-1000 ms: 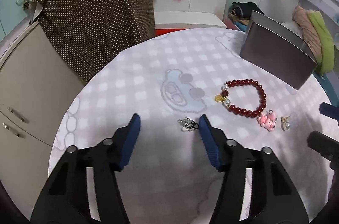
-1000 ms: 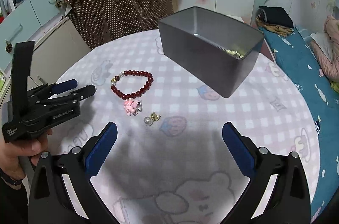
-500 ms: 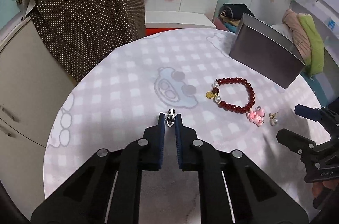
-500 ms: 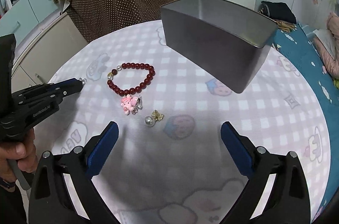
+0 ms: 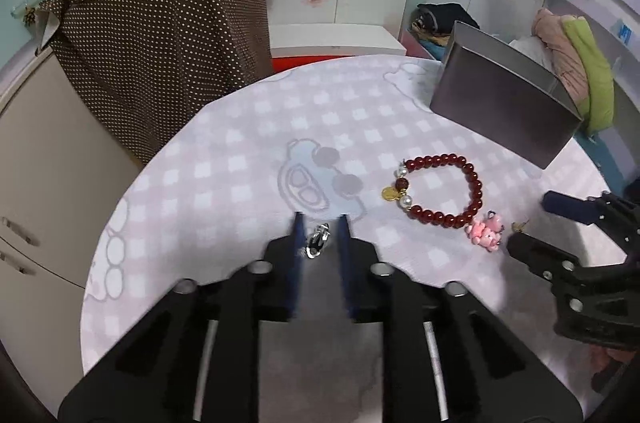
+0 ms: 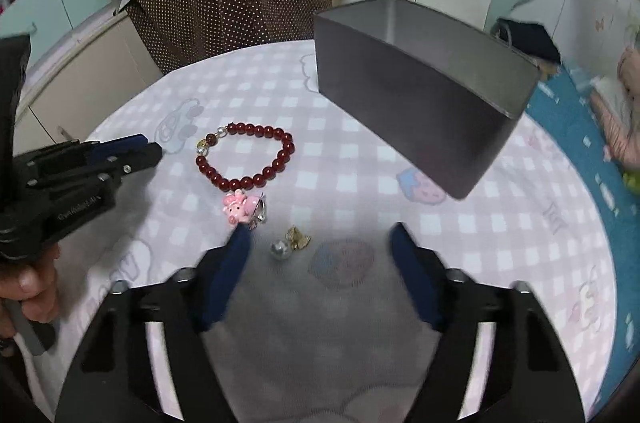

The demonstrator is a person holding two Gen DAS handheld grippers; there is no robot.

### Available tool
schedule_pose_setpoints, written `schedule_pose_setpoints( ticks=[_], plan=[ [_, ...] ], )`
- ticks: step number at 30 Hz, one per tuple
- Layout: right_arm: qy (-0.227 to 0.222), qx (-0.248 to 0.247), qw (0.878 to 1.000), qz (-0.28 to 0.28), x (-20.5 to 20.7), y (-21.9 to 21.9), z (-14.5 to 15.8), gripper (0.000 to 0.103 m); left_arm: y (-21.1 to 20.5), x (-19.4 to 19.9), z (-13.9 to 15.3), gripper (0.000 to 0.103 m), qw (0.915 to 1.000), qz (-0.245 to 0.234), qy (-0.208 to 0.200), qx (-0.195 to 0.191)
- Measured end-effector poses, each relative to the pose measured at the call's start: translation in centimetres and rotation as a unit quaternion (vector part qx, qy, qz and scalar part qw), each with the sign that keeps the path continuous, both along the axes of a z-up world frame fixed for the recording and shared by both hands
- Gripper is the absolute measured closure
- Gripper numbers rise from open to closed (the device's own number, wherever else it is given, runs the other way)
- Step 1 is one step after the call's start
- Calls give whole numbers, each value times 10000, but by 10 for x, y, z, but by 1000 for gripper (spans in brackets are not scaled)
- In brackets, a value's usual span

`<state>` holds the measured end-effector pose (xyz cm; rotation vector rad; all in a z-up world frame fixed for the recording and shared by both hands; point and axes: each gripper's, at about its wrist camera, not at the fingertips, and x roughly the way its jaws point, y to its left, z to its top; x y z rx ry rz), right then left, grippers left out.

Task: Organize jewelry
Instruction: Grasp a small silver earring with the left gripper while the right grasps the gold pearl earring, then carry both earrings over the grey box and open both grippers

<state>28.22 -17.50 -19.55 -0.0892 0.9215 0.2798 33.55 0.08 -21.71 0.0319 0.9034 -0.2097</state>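
Observation:
A small silver clip earring lies slantwise between the blue pads of my left gripper, low over the checked tablecloth. The jaws are opening, with a thin gap beside the earring. My right gripper is closing around a pearl earring with a gold butterfly; neither pad touches it. Its left pad sits just below a pink pig charm. A dark red bead bracelet lies beyond. In the left wrist view, the right gripper stands right of the bracelet.
An open grey metal tin stands at the back right of the round table. A brown dotted cloth hangs over a cabinet behind the table's far left edge. A hand holds the left gripper's handle at the left.
The left jaws closed on the silver earring, then parted slightly, and the earring now lies slantwise between them. The right jaws narrowed from wide open and came closer to the pearl earring.

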Motion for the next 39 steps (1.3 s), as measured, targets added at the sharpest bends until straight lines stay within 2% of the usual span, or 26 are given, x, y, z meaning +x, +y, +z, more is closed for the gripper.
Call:
schedule_pose_setpoints(
  ticks=[1,3,4,6,9,15,23,25,26,31,33,35,39],
  plan=[
    [-8,2,10000,27,0,1,0,48,1,-1,0,88,10000,-7,2,-19],
    [-60,-89,9999,87,-2,3,1,63,1,-3,0,89,10000,-31,-1,-36],
    [-74,-115,9998,107,-2,3,1,66,2,-4,0,89,10000,-38,2,-66],
    [-102,-117,9998,136,-3,2,1,79,3,-7,0,89,9999,-40,11,-134],
    [-113,-92,9998,150,-4,0,1,88,6,-10,1,89,9997,-42,27,-231],
    [-90,69,9998,169,-12,-8,2,92,11,-22,7,89,9994,-26,-10,-357],
    [-30,134,9997,203,-21,-12,3,92,12,-34,14,89,9991,-52,-91,-419],
    [-92,62,9997,196,-21,-11,4,87,11,-35,14,89,9992,-45,-106,-377],
    [-104,47,9997,205,-19,-11,5,81,11,-35,14,89,9993,-38,-104,-369],
    [-97,41,9993,365,-10,-6,4,81,12,-34,15,89,9990,-15,-98,-445],
    [-99,-18,9988,476,-9,-1,1,83,13,-34,16,89,9990,-21,-101,-444],
    [-148,-133,9983,547,-9,4,0,93,13,-35,17,89,9989,-22,-110,-448],
    [-119,-72,9982,585,-11,2,0,94,15,-36,19,89,9989,-22,-116,-453]
  ],
)
